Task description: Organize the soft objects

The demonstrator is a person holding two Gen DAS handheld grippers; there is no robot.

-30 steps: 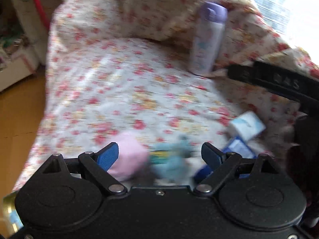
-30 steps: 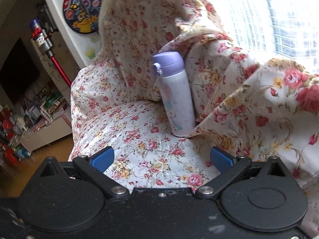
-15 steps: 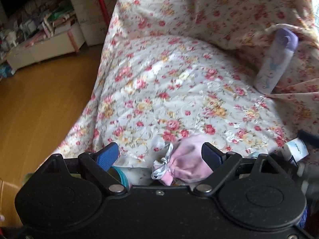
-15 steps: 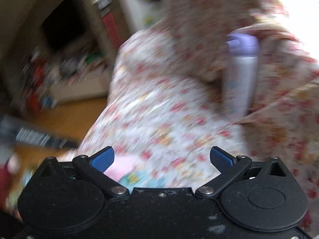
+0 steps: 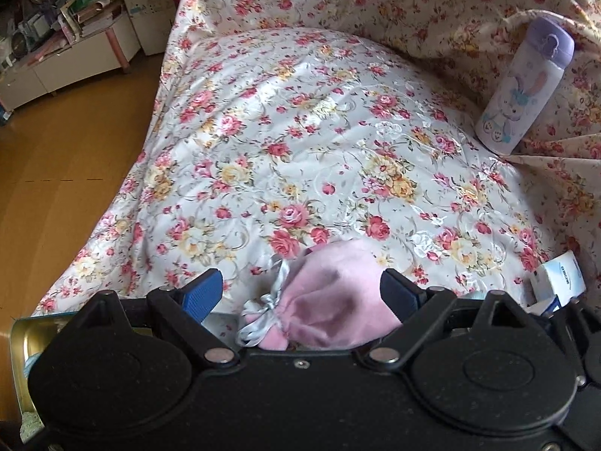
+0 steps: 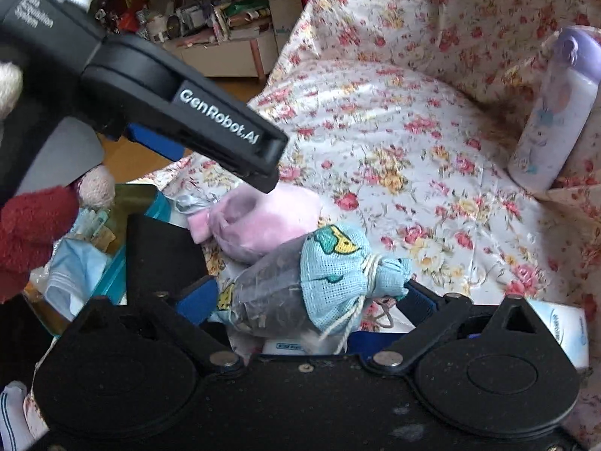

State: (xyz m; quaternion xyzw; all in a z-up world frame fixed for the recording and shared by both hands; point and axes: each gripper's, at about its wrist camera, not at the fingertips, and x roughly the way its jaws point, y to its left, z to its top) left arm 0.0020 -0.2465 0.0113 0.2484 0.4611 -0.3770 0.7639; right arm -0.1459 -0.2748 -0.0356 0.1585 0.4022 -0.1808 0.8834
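Now the pink pouch [image 5: 330,293] is lying on the flowered bedspread [image 5: 300,150] near its front edge, its silver ribbon [image 5: 263,308] tied at the neck, and it is sitting squarely between the jaws of the left gripper [image 5: 300,289]. Those jaws are standing wide, the blue pads not pressing on the cloth, so nothing is held yet. A second ago the pouch was showing off to one side of this view; it is now centred, which suggests the left gripper is lining up to take it.

Just beside it, in the right wrist view, the blue knitted sachet [image 6: 330,274] with its string tie is lying tilted between the jaws of the right gripper [image 6: 311,297]. These jaws have just been closing a little from their widest, with the sachet between them, but I cannot tell whether the pads are touching it yet. A second ago this camera was looking at the bottle [image 6: 552,112] propped against the draped fabric; it is now looking down on the soft things.

At the far left a teal tin [image 6: 150,206] is holding papers, and a dark red sleeve [image 6: 33,229] is showing. My guess is both soft items are about to be picked up together.
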